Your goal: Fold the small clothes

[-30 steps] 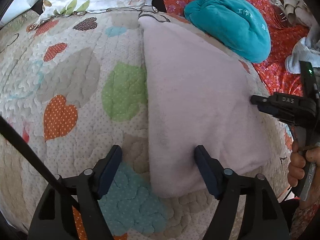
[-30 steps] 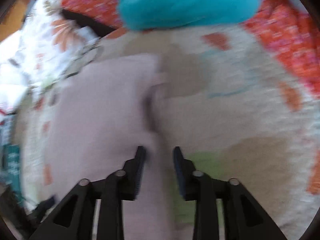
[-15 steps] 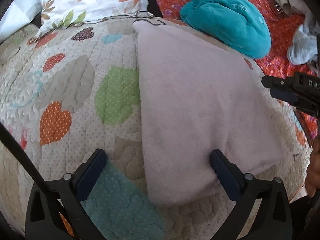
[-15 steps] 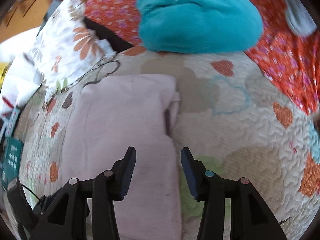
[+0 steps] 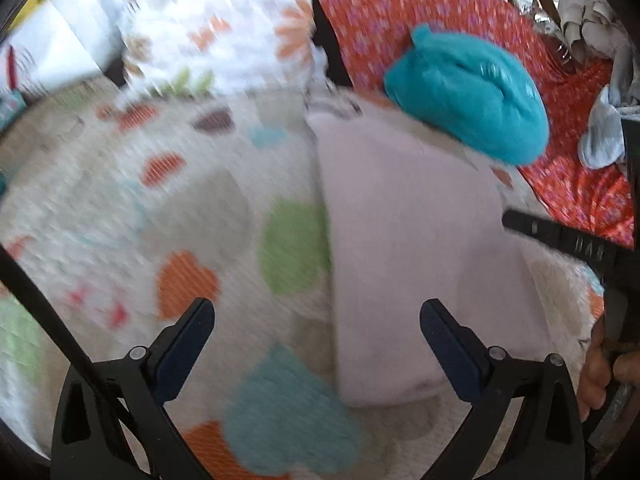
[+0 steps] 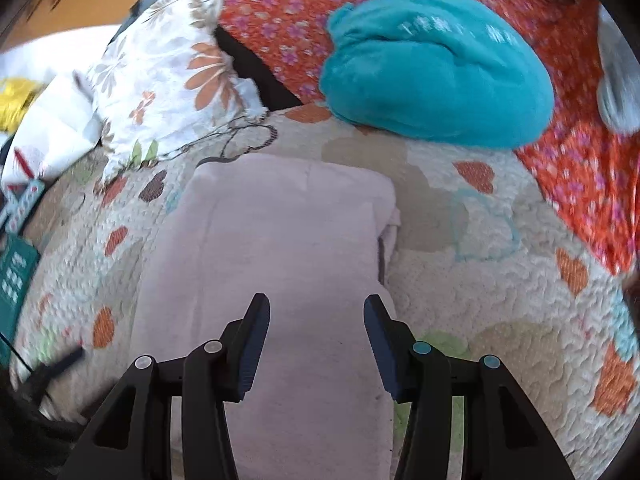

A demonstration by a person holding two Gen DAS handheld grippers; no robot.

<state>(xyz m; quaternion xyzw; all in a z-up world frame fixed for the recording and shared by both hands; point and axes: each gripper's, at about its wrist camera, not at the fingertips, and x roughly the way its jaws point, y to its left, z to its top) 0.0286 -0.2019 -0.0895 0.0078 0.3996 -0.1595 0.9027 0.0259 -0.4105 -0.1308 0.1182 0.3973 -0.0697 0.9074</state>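
A folded pale pink cloth [image 5: 408, 248] lies flat on the heart-patterned quilt [image 5: 160, 208]. My left gripper [image 5: 316, 312] hovers over the cloth's near left edge, open wide with nothing between its fingers. In the right wrist view the same pink cloth [image 6: 280, 248] stretches away from me, its layered edge along the right side. My right gripper [image 6: 316, 304] is open above the cloth's near part, and its pads do not press on it. The left wrist view is blurred by motion.
A teal fleece bundle [image 5: 468, 112] sits just beyond the cloth, partly on a red floral sheet [image 5: 400, 4]. A floral pillow [image 6: 160, 76] lies at the back left. Pale grey clothes [image 5: 604, 136] lie at the far right. A hand [image 5: 600, 368] grips the right tool's handle.
The left jaws spread from half open to wide and drew up off the cloth's near edge. The right jaws widened a little, and that gripper pulled back until the cloth lay centred under it.
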